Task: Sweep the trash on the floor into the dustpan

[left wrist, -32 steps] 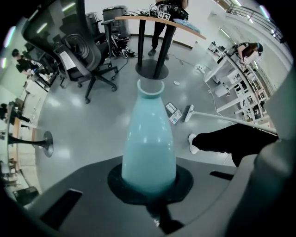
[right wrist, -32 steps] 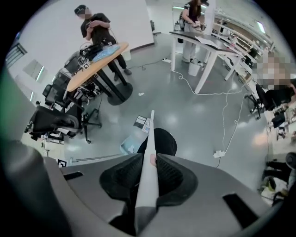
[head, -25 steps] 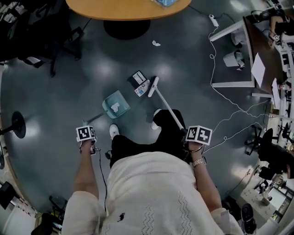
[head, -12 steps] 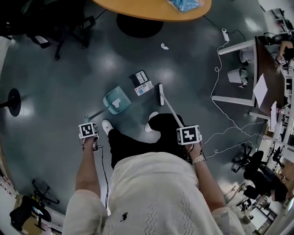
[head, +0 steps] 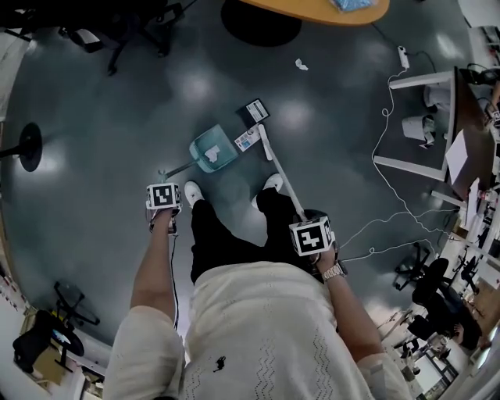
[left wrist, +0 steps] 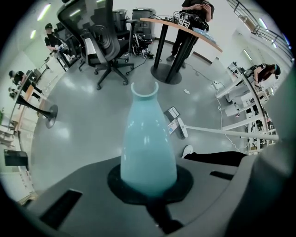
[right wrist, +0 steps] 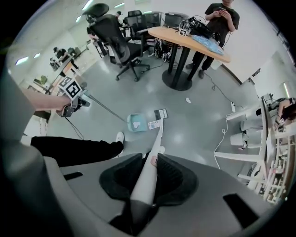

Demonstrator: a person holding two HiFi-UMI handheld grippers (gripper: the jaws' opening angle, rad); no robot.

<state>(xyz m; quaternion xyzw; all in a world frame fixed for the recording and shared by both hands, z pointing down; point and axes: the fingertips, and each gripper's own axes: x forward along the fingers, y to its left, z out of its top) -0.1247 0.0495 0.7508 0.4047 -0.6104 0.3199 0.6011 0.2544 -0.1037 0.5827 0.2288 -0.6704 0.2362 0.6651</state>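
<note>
Seen from above, a person in a white top and black trousers stood on a grey floor (head: pixel 101 117), holding 2 grippers that pointed down. The left gripper (head: pixel 164 198) was clamped fully shut on the teal handle grip (left wrist: pixel 148 143) of a teal dustpan (head: pixel 212 148). The dustpan sat on the floor just ahead of the person's left shoe (head: pixel 192 192), with 1 white paper scrap (head: pixel 209 155) lying inside it. The right gripper (head: pixel 311 237) was closed around the white broom handle (right wrist: pixel 147 178), its pads pressing on both sides. The broom head (head: pixel 264 141) was down at the floor just right of the dustpan, right beside a white and blue packet (head: pixel 247 140). A black packet (head: pixel 253 110) lay just beyond that. A crumpled white scrap (head: pixel 301 65) lay well apart, near the round table base (head: pixel 260 16).
</note>
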